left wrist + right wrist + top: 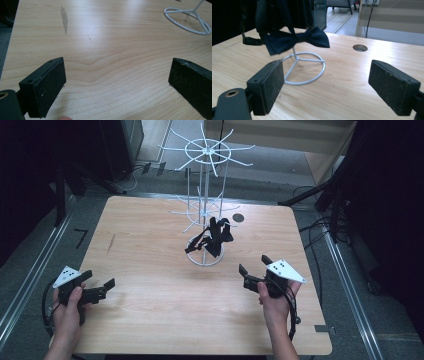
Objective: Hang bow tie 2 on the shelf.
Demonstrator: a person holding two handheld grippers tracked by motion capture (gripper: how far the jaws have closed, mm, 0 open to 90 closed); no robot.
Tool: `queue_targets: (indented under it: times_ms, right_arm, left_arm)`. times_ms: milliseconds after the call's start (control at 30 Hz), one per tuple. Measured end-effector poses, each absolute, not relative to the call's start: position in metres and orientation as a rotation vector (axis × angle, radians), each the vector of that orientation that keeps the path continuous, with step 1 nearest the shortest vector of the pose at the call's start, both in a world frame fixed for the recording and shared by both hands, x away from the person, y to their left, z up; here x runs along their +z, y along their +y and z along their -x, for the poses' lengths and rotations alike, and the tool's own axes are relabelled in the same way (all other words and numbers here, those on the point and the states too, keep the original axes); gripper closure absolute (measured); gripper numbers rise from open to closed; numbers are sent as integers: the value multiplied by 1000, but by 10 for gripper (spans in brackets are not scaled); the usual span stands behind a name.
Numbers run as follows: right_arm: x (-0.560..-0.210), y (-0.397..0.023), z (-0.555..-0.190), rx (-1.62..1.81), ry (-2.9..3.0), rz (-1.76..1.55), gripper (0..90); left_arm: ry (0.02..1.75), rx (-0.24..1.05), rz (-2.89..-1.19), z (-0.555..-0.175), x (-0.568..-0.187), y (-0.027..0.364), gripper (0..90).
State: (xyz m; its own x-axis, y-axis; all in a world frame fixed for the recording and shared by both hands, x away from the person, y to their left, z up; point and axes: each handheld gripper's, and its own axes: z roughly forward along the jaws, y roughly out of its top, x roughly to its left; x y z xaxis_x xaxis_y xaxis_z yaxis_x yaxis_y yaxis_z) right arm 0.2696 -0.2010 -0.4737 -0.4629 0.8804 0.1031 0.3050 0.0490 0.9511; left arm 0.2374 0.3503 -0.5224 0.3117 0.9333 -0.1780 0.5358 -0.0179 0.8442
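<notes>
Bow tie [297, 40], dark navy fabric, hangs on the white wire rack [205, 195] mid-desk [150, 285]. Right hand-held gripper [254, 268] gapes wide, empty, facing it; left hand-held gripper [100, 287] idles open. Next: a careful reach and pinch.

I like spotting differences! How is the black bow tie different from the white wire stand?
The black fabric bow tie is dark and soft-looking; the tall white wire stand is pale, thin and stiff. The bow tie hangs above the table; the stand rests on the light wooden table by its round base. The bow tie is much smaller than the stand.
</notes>
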Motion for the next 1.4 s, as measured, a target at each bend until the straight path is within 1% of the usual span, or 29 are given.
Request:
queue_targets:
  times_ms: [433,1400]
  right_arm:
    - [-488,-224,-258,1376,1817,-1224,136]
    - [-505,-280,-237,1321,1790,-1317,138]
  left_arm:
    - [1346,556,-1679,-237,-522,350,16]
    - [1346,554,-1678,-237,-522,350,16]
